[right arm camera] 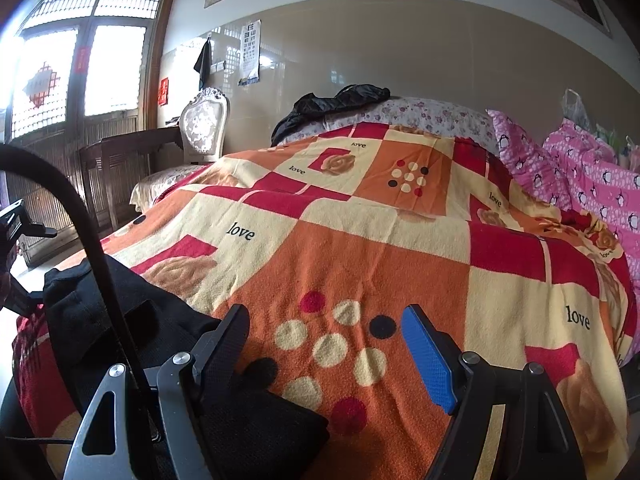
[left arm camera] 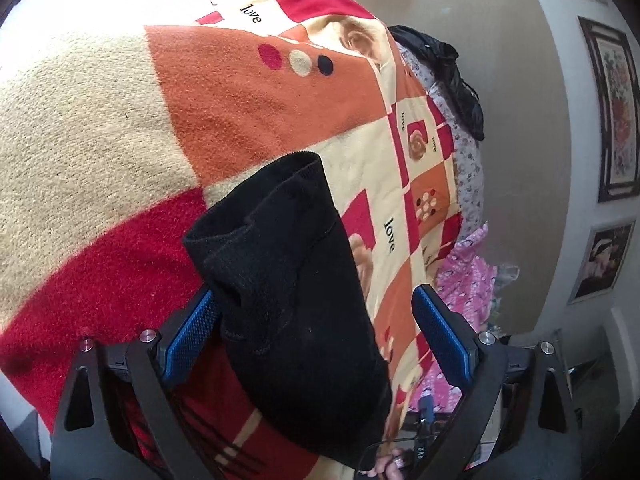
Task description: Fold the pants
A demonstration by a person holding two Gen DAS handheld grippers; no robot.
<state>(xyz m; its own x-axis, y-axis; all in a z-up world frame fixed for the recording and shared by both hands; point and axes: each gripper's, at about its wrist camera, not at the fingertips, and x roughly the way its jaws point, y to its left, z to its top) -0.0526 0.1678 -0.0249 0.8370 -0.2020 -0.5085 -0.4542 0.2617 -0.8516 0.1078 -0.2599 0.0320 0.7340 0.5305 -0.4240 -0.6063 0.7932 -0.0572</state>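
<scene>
The black pants lie bunched on a red, orange and cream checked blanket, one hem end pointing away from me. My left gripper stands open astride them. Its left blue pad is against the fabric's edge, while its right pad is well apart from the cloth. In the right wrist view the pants spread over the lower left, a folded corner reaching under the left finger. My right gripper is open over the orange dotted square, with nothing pressed between its fingers.
Pink penguin-print bedding is piled at the far right of the bed. A black jacket lies on floral pillows by the wall. A white chair and dark wooden furniture stand at the left. A black cable arcs across the right wrist view.
</scene>
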